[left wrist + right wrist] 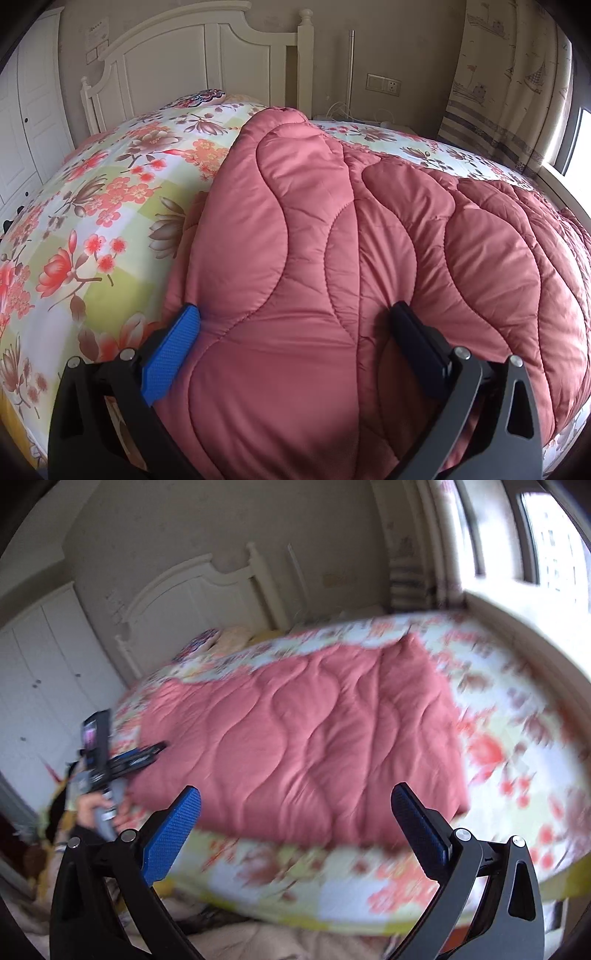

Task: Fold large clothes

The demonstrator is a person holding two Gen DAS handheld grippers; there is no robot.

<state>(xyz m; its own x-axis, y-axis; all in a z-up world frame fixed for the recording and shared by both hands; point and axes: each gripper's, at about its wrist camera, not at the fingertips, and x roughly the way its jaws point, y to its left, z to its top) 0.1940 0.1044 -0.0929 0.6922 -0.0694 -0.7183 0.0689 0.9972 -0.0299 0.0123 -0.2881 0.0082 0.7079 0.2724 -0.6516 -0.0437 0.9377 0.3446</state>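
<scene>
A pink quilted comforter (332, 240) lies folded on the floral bedsheet (92, 206). My left gripper (295, 314) is open, with its jaws wide apart around the near edge of the comforter, which bulges between the fingers. In the blurred right wrist view the comforter (303, 738) lies as a rectangle across the bed. My right gripper (295, 797) is open and empty, raised above the bed's near edge. The left gripper (136, 760) shows there at the comforter's left end, held by a hand.
A white headboard (199, 55) stands at the far end of the bed, with a pillow (203, 98) below it. White wardrobe doors (26, 122) are on the left. A curtain (506, 81) and window (546, 535) are on the right. Beige bedding (258, 941) lies on the floor.
</scene>
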